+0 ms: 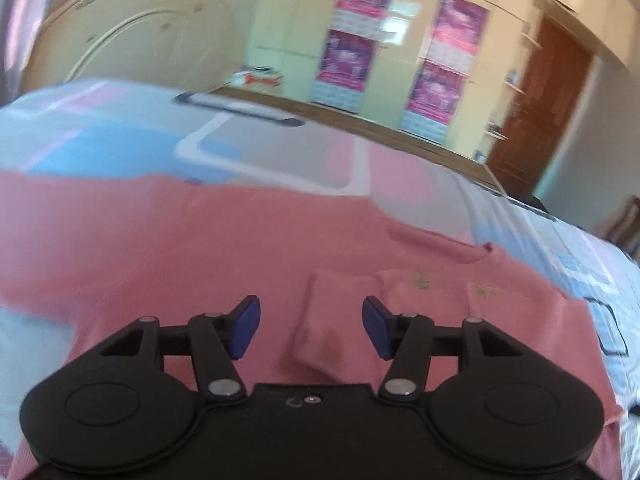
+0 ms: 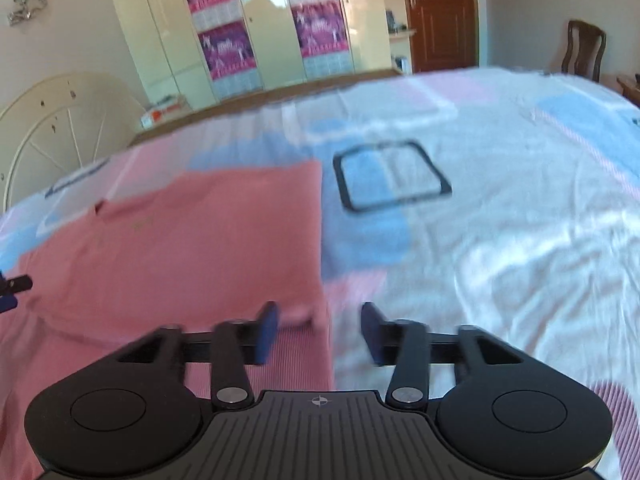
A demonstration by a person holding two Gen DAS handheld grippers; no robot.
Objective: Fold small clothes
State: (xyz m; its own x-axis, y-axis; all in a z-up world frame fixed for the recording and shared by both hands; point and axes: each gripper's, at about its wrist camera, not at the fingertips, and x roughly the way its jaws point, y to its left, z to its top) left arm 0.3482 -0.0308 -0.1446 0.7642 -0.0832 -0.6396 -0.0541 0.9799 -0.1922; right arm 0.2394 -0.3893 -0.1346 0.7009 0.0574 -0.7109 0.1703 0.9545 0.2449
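Note:
A pink small shirt (image 1: 224,248) lies spread flat on the patterned bedsheet (image 1: 120,144). My left gripper (image 1: 311,330) is open and empty just above the shirt, with a folded-in sleeve cuff (image 1: 320,320) between its blue pads. The shirt also shows in the right wrist view (image 2: 192,248), at the left. My right gripper (image 2: 319,332) is open and empty over the shirt's right edge and corner (image 2: 308,312). The tip of the left gripper shows at the far left of the right wrist view (image 2: 12,290).
The bedsheet (image 2: 500,220) stretches out to the right, wrinkled, with pink, blue and white blocks. A cream headboard (image 2: 60,128) stands at the left. Wardrobes with purple posters (image 2: 224,40), a brown door (image 2: 440,12) and a wooden chair (image 2: 584,48) line the far wall.

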